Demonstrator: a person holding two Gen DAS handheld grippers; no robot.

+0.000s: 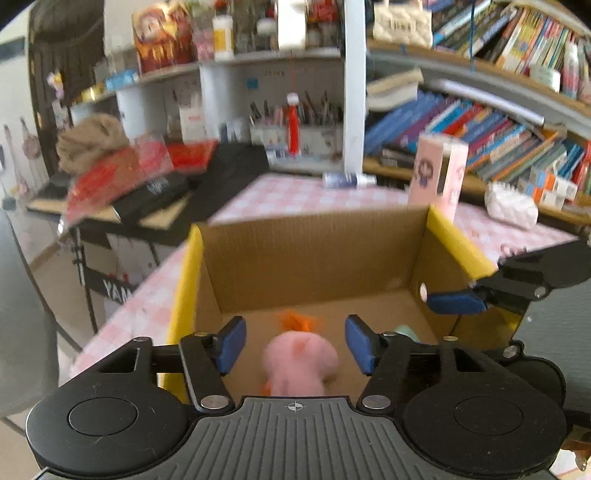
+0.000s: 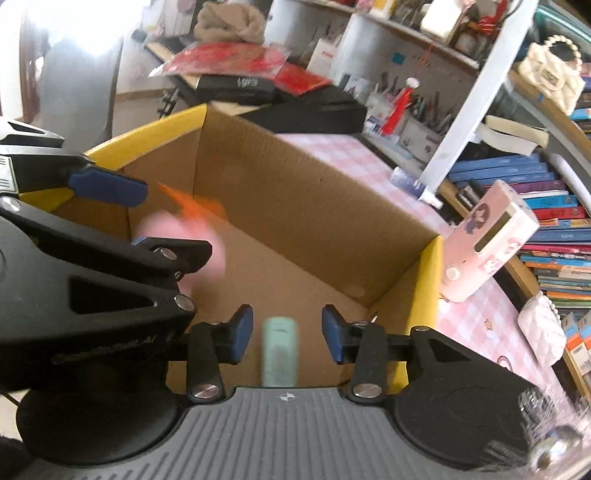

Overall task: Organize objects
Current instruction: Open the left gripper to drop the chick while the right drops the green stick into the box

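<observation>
Pink plush toy point(image 1: 299, 363) with an orange tuft lies blurred inside an open cardboard box point(image 1: 314, 258) with yellow-edged flaps. That box stands on a bench point(image 1: 295, 195) covered in a pink-and-white checked cloth. Behind the bench rise shelves crammed with books point(image 1: 480, 136), a holder of pens point(image 1: 295, 129) and a cream quilted handbag point(image 1: 402, 22). A pink cartoon-printed box point(image 1: 437, 173) stands just beyond the carton's far right corner, with a small white quilted pouch point(image 1: 511, 208) near it. To the left, a keyboard stand carries black cases, red packets point(image 1: 122, 173) and a brown bundle of cloth.

The left gripper point(image 1: 295, 345) hangs over the box with its jaws released; the plush toy sits below and between them, the pads clear of it on both sides. The right gripper point(image 2: 287, 338) is also over the box, jaws apart, and a pale mint-green object point(image 2: 279, 350), blurred, shows in the gap between the pads without touching either. From the right wrist view the plush toy appears left of that object, partly hidden by the left gripper's frame.
</observation>
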